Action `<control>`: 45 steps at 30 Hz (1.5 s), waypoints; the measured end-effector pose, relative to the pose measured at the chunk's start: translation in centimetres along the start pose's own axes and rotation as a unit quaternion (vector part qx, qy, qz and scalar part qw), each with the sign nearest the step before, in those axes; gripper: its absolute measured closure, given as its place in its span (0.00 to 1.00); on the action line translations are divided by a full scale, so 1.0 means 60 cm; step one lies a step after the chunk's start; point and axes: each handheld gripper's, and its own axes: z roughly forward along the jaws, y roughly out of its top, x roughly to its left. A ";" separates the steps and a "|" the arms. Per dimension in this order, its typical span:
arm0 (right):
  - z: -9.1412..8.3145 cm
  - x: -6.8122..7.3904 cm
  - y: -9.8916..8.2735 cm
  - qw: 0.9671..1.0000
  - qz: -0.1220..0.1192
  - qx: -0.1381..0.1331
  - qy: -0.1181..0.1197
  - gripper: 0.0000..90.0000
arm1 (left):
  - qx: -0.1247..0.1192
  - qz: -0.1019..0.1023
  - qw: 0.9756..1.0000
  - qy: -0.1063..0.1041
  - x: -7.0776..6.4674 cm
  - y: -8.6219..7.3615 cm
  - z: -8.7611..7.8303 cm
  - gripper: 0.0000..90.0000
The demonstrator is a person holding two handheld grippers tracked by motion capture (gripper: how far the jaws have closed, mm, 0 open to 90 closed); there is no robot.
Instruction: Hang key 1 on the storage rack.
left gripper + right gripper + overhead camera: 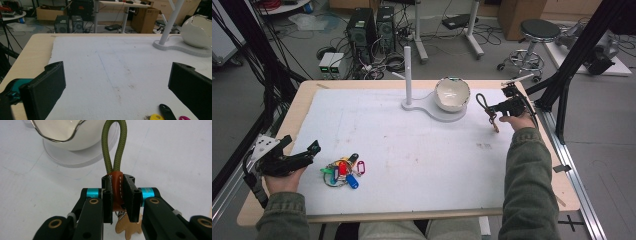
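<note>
White mat (412, 150): right gripper (117, 195) clamps keychain (115, 157), loop beyond jaws.

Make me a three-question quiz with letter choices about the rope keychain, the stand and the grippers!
1. Where is the bunch of coloured key tags?
A. beside the left gripper
B. inside the white bowl
C. hanging on the post

2. What colour is the rope loop?
A. pink
B. olive green
C. white

3. What is the right gripper doing?
A. standing wide open
B. pinching the bowl
C. shut on the keychain's brown leather band

Answers: 1 A, the tags lie on the mat next to that gripper. 2 B, the right gripper view shows green cord. 3 C, both jaws press the band.
</note>
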 end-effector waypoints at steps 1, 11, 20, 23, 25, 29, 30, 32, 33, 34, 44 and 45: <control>-0.003 0.006 0.000 1.000 -0.004 -0.001 -0.004 0.88 | 0.001 0.000 1.000 0.000 0.000 0.000 -0.001 0.02; -0.022 0.043 0.005 1.000 -0.023 -0.018 0.010 0.88 | -0.004 -0.005 1.000 -0.003 0.001 0.000 -0.003 0.02; -0.046 0.066 0.002 0.999 -0.029 -0.033 0.029 0.88 | -0.004 -0.008 1.000 -0.006 0.001 -0.001 -0.006 0.02; -0.054 0.075 0.003 0.998 -0.031 -0.038 0.031 0.88 | -0.003 -0.007 1.000 -0.006 0.000 -0.001 -0.006 0.02; -0.060 0.080 0.003 0.998 -0.027 -0.048 0.037 0.88 | -0.003 -0.007 1.000 -0.007 0.000 -0.001 -0.006 0.02; -0.068 0.094 0.004 0.997 -0.027 -0.056 0.048 0.88 | -0.003 -0.008 1.000 -0.008 0.000 -0.001 -0.006 0.02; -0.069 0.098 0.005 0.997 -0.030 -0.055 0.045 0.87 | -0.003 -0.008 1.000 -0.008 0.000 -0.001 -0.006 0.02; -0.074 0.107 0.009 0.997 -0.032 -0.057 0.047 0.87 | -0.004 -0.009 1.000 -0.008 0.000 -0.001 -0.005 0.02; -0.077 0.112 0.011 0.996 -0.033 -0.060 0.050 0.87 | -0.004 -0.009 1.000 -0.008 0.000 -0.001 -0.005 0.02; -0.080 0.117 0.014 0.996 -0.033 -0.064 0.053 0.87 | -0.004 -0.009 1.000 -0.008 0.000 -0.001 -0.005 0.02; -0.093 0.166 0.045 0.993 -0.066 -0.070 0.064 0.87 | -0.004 -0.009 1.000 -0.008 0.001 0.000 -0.006 0.02; -0.092 0.170 0.048 0.993 -0.065 -0.070 0.066 0.87 | -0.004 -0.010 1.000 -0.008 0.001 0.000 -0.006 0.02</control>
